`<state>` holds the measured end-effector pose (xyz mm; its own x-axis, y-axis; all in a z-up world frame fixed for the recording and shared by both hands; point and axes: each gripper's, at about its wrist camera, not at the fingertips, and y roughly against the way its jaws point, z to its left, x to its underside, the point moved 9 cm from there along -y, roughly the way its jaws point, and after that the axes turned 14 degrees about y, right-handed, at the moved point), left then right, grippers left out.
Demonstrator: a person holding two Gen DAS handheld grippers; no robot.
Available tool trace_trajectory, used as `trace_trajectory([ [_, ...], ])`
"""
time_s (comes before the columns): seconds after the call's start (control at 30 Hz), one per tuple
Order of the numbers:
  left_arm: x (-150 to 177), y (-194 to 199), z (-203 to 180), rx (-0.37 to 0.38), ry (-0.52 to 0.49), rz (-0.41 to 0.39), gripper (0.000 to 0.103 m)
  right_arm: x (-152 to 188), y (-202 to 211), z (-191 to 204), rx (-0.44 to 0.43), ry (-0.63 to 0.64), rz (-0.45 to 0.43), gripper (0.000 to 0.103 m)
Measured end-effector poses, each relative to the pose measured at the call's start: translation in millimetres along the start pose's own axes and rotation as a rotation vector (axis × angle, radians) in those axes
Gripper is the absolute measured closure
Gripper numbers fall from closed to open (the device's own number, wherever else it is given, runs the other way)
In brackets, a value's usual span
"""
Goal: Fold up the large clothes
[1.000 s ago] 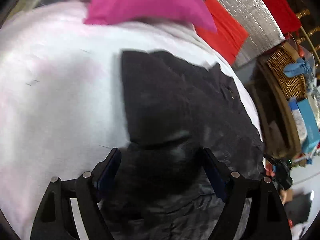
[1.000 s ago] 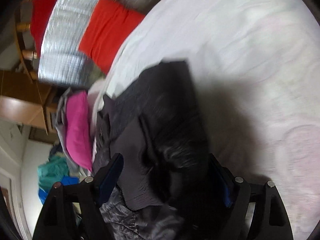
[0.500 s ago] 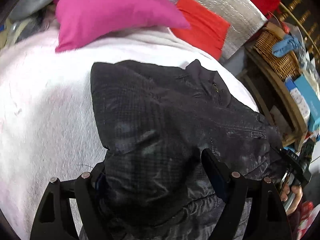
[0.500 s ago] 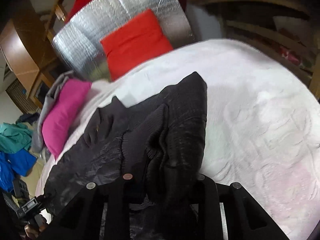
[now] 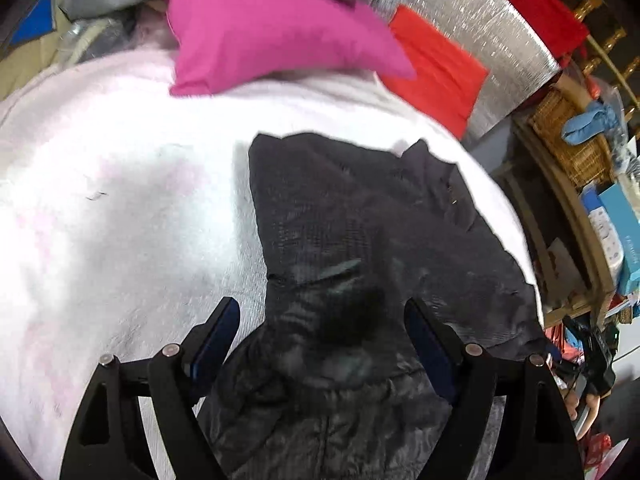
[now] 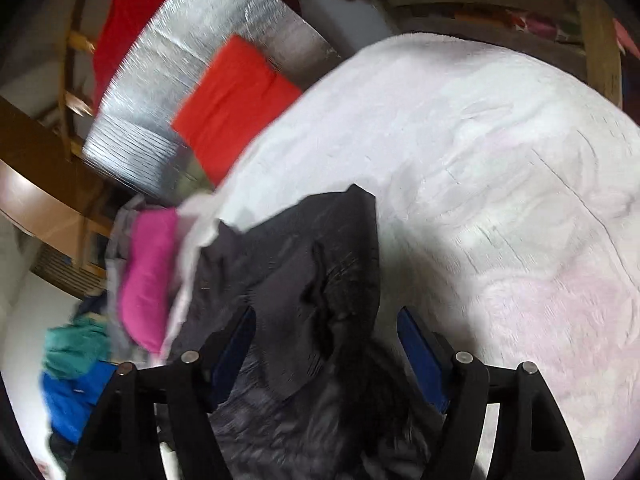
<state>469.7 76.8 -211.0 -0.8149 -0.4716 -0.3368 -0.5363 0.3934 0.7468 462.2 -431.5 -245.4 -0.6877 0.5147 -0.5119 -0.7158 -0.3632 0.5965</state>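
Left wrist view: left tongs (image 5: 320, 316) spread wide, released, black jacket (image 5: 360, 248) bunched between them, spreading toward centre right on the white bed (image 5: 120, 200). Right wrist view: right tongs (image 6: 326, 320) also released, jacket (image 6: 300, 280) between them, lower centre.

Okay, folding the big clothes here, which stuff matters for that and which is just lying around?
For the job:
black jacket
white blanket beneath it
left tongs, open
right tongs, open

Lying about:
pink pillow
red cushion
silver mat
wicker basket
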Motion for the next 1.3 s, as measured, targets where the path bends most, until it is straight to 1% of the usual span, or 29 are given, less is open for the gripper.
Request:
trace_trajectory([
  [0.03,3,5,-4,0.015,-0.003,-0.009,0.018,3,6,3,-0.027,-0.007,0.000,0.027],
  [0.07,9,11,-9,0.030,-0.012,-0.011,0.018,8,10,15,-0.072,-0.015,0.003,0.027],
  [0.13,18,17,-13,0.031,-0.020,-0.014,0.018,21,17,30,-0.139,-0.017,0.020,0.027],
  [0.2,30,22,-13,0.029,0.005,-0.005,0.018,40,19,43,-0.198,-0.022,0.062,0.027],
  [0.23,35,17,-16,0.036,0.019,0.006,0.018,51,17,50,-0.221,-0.030,0.089,0.027],
  [0.27,42,17,-17,0.050,0.031,0.021,0.018,66,8,56,-0.239,-0.042,0.133,0.027],
  [0.33,58,19,-22,0.076,0.035,0.053,0.018,86,-8,62,-0.242,-0.051,0.193,0.027],
  [0.4,71,14,-29,0.104,0.057,0.087,0.018,95,-18,62,-0.225,-0.066,0.217,0.027],
  [0.5,85,-1,-37,0.149,0.116,0.163,0.018,98,-36,58,-0.215,-0.122,0.227,0.027],
  [0.53,86,-8,-37,0.158,0.151,0.180,0.018,99,-43,53,-0.204,-0.156,0.227,0.027],
  [0.6,85,-16,-34,0.170,0.203,0.196,0.018,96,-51,49,-0.179,-0.183,0.204,0.027],
  [0.67,78,-23,-32,0.190,0.262,0.187,0.018,88,-60,47,-0.154,-0.201,0.176,0.027],
  [0.73,65,-27,-29,0.197,0.310,0.149,0.018,81,-68,48,-0.142,-0.206,0.153,0.027],
  [0.8,57,-30,-26,0.204,0.344,0.119,0.018,73,-73,49,-0.124,-0.187,0.117,0.027],
  [0.83,53,-32,-25,0.219,0.363,0.112,0.019,70,-74,50,-0.113,-0.172,0.106,0.027],
  [0.87,50,-36,-25,0.232,0.376,0.113,0.019,67,-78,50,-0.095,-0.156,0.098,0.028],
  [0.9,48,-39,-24,0.238,0.389,0.114,0.019,65,-78,48,-0.077,-0.146,0.094,0.038],
  [0.93,48,-41,-23,0.237,0.397,0.112,0.022,63,-82,44,-0.037,-0.121,0.098,0.061],
  [0.97,48,-43,-24,0.232,0.396,0.105,0.027,63,-85,42,-0.024,-0.114,0.102,0.070],
  [1.03,48,-44,-21,0.200,0.372,0.087,0.054,62,-83,42,-0.022,-0.116,0.081,0.076],
  [1.07,48,-44,-21,0.194,0.366,0.083,0.055,60,-79,45,-0.027,-0.097,0.074,0.078],
  [1.13,48,-45,-22,0.206,0.365,0.081,0.059,54,-62,49,-0.028,-0.066,0.031,0.079],
  [1.23,51,-40,-29,0.220,0.322,0.086,0.060,47,-43,60,-0.044,-0.047,-0.023,0.079],
  [1.27,52,-42,-31,0.216,0.307,0.092,0.059,47,-38,59,-0.037,-0.039,-0.029,0.079],
  [1.3,56,-44,-32,0.195,0.286,0.108,0.059,50,-37,54,-0.023,-0.041,-0.015,0.079],
])
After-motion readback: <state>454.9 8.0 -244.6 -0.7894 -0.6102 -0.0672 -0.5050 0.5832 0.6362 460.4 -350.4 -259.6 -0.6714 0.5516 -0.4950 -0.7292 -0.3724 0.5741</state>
